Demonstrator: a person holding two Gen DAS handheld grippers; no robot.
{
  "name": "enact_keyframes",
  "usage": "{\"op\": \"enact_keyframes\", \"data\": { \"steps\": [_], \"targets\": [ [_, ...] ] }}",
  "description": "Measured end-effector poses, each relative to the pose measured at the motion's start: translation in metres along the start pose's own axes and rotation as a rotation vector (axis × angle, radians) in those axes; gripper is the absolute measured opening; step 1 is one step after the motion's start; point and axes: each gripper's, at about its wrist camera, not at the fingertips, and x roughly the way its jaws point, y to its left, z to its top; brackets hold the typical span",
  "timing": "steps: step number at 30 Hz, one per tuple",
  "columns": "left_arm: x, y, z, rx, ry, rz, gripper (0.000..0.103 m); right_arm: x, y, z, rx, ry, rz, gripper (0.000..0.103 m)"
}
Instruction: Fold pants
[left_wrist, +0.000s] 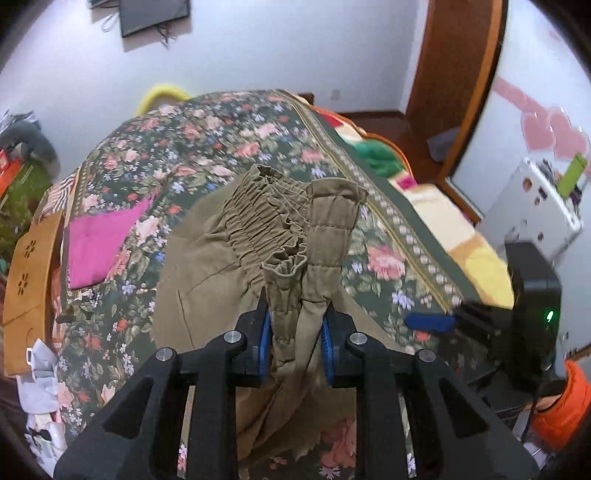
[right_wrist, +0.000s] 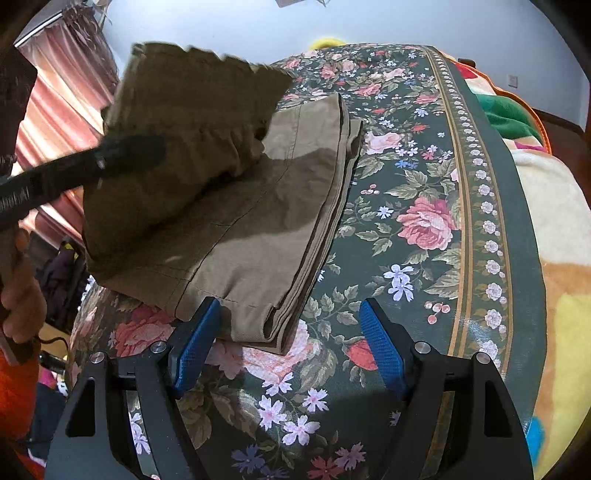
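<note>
A: Your left tongs (left_wrist: 297, 332) pinch the pants (right_wrist: 266, 206) waistband, lifted over the legs on the bed (right_wrist: 424, 155).
B: Noted. Your right tongs (right_wrist: 291, 332) stand spread at the hem, holding nothing.

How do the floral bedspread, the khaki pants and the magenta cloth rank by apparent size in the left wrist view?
1. floral bedspread
2. khaki pants, though nearness to the camera enlarges them
3. magenta cloth
</note>
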Motion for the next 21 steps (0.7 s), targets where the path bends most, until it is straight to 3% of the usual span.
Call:
{"op": "enact_keyframes", "data": {
  "steps": [2,3,4,6,11,13,19,21],
  "targets": [
    [0.005,-0.007,-0.004,0.024,0.024,0.012,0.026,0.000,0.000,0.000,0.000,0.000,0.000,0.074],
    [0.007,-0.010,-0.005,0.032,0.038,0.012,0.032,0.000,0.000,0.000,0.000,0.000,0.001,0.074],
    [0.008,-0.011,-0.007,0.033,0.056,0.000,0.047,0.000,0.000,0.000,0.000,0.000,0.000,0.074],
    [0.006,-0.009,-0.010,0.013,0.066,-0.032,0.066,-0.001,0.000,0.000,0.001,-0.001,-0.001,0.074],
    [-0.005,-0.002,-0.010,0.014,0.025,0.013,0.072,-0.004,-0.001,0.001,0.007,-0.011,-0.003,0.074],
    [-0.010,0.007,-0.006,0.018,0.004,0.064,0.080,-0.007,-0.001,0.003,0.009,-0.022,-0.007,0.074],
    [-0.009,0.051,0.018,0.008,-0.026,0.157,0.095,-0.023,0.000,0.006,0.004,-0.075,-0.032,0.074],
    [-0.001,0.068,0.027,0.002,-0.019,0.183,0.096,-0.029,-0.003,0.008,0.012,-0.093,-0.036,0.074]
  ]
}}
